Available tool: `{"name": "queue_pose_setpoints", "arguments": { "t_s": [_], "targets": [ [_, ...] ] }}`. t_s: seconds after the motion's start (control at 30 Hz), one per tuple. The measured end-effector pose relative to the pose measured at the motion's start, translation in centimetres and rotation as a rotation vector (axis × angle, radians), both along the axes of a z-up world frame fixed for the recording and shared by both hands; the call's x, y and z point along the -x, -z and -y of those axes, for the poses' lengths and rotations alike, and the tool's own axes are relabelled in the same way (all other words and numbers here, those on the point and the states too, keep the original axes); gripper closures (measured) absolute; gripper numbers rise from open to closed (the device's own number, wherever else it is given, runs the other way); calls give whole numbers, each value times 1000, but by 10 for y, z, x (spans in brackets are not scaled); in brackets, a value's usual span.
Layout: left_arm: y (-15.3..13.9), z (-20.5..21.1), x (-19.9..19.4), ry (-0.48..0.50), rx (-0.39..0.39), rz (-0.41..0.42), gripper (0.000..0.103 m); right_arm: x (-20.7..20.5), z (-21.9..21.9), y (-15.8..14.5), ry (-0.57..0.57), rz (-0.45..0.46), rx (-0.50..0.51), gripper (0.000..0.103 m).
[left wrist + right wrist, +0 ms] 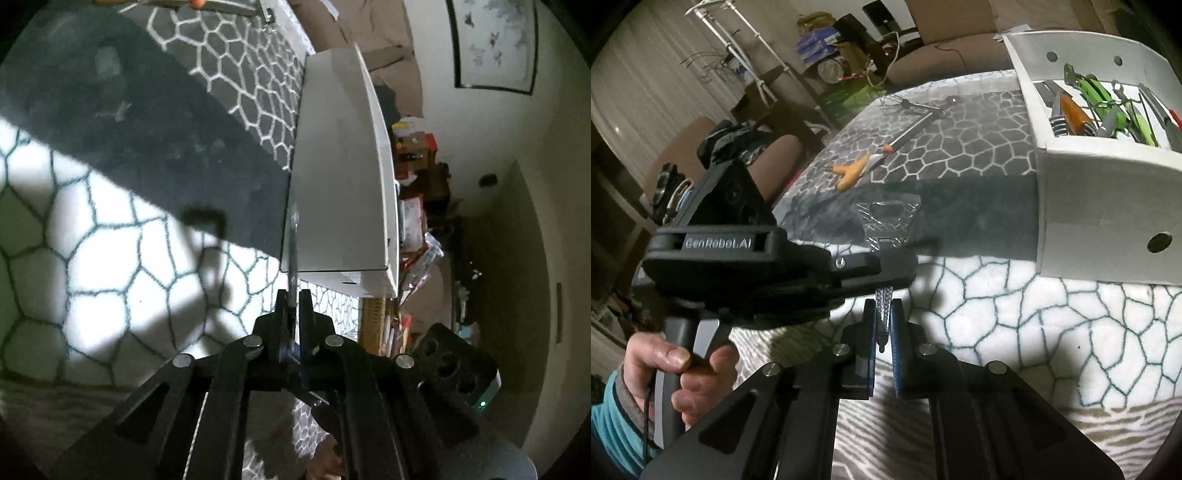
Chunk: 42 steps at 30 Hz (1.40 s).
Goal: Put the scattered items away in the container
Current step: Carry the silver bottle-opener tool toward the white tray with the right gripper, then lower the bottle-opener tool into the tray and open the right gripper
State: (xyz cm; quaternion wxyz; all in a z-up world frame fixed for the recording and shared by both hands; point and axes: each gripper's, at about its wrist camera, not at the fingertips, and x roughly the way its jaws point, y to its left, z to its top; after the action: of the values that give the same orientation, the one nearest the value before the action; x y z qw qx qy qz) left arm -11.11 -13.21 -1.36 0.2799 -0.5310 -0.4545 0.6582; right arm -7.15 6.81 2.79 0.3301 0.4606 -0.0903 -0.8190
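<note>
My left gripper [294, 295] and right gripper [883, 314] both pinch one clear patterned tool [888, 221], seen edge-on from the left, its far end unclear. At one o'clock stands the white container [1104, 206], half cropped; at eleven o'clock lies an orange-handled utensil [855, 168].

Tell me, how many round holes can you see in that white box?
3 holes: two high on the white box's far wall, one on its near wall. Unseen walls may hide more.
</note>
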Motion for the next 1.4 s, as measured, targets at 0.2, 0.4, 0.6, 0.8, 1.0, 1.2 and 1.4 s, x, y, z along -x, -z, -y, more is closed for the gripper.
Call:
{"name": "queue_pose_setpoints", "arguments": {
  "t_s": [0.2,0.4,0.6,0.8,1.0,1.2,1.4],
  "targets": [
    [-38,-16,-3,36,49,-105,99,-7,-10,-21,3,-70,-14,97],
    [-72,-43,1,67,37,-178,99,-12,-33,-55,43,-144,-10,97],
    [-108,-109,33,167,81,-209,99,4,-81,-87,126,-184,-29,97],
    [-119,-199,90,309,147,-158,99,52,-154,-104,215,-114,-67,97],
    [-95,-265,132,382,338,-100,99,119,-206,-72,235,95,-79,97],
    [-65,-299,157,438,475,-66,98,167,-219,-39,196,232,-163,97],
    [-44,-318,163,464,573,-68,97,192,-221,-14,160,316,-227,97]
  ]
}}
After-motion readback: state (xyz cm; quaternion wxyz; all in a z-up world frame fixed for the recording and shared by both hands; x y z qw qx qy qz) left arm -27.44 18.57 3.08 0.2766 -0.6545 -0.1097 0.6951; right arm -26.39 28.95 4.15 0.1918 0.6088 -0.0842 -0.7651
